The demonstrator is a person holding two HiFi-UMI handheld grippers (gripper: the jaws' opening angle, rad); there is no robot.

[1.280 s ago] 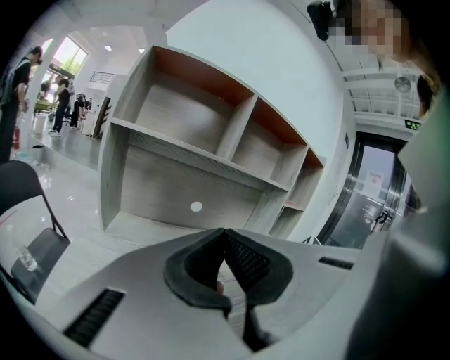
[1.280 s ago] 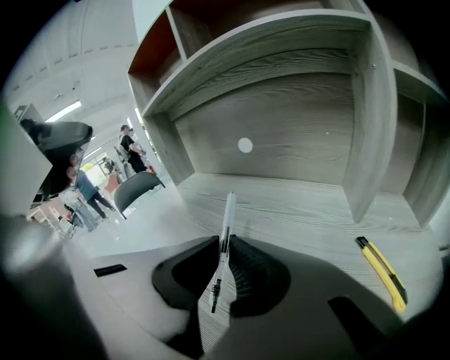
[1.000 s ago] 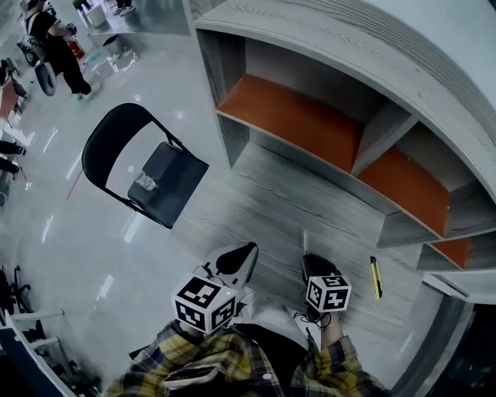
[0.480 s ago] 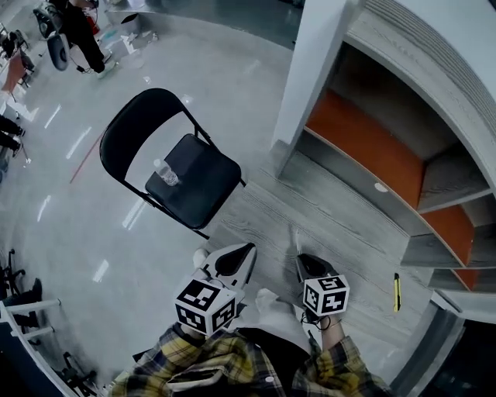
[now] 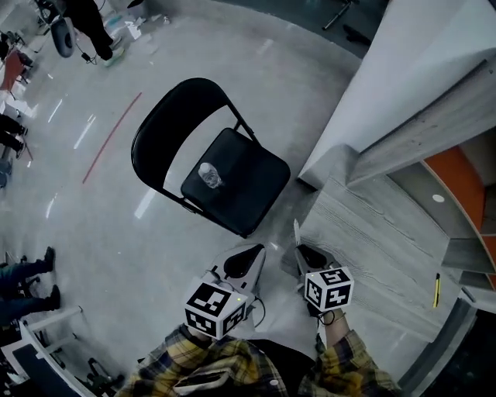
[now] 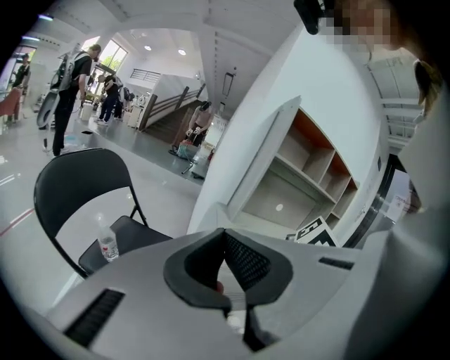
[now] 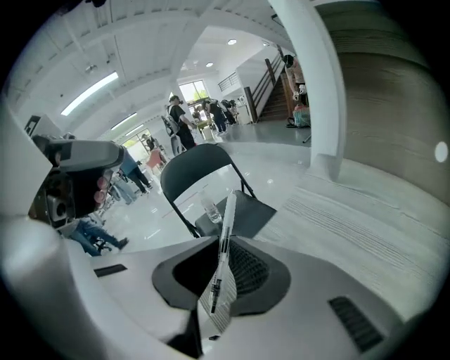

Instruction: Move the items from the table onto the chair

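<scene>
A black folding chair stands on the shiny floor with a clear water bottle upright on its seat. My right gripper is shut on a thin white pen that sticks up out of its jaws, and it hovers over the grey wooden table's corner, just right of the chair. In the right gripper view the pen points at the chair and bottle. My left gripper is shut with nothing in it, near the seat's front edge. The left gripper view shows the chair and bottle at the lower left.
A yellow cutter lies on the table at the far right. A shelf unit with orange panels rises behind the table, and a white pillar stands next to the chair. People stand at the far top left.
The view has swung left: the chair and bottle have moved toward the middle and closer to both grippers, while the shelves slid off to the right. The pen stays held.
</scene>
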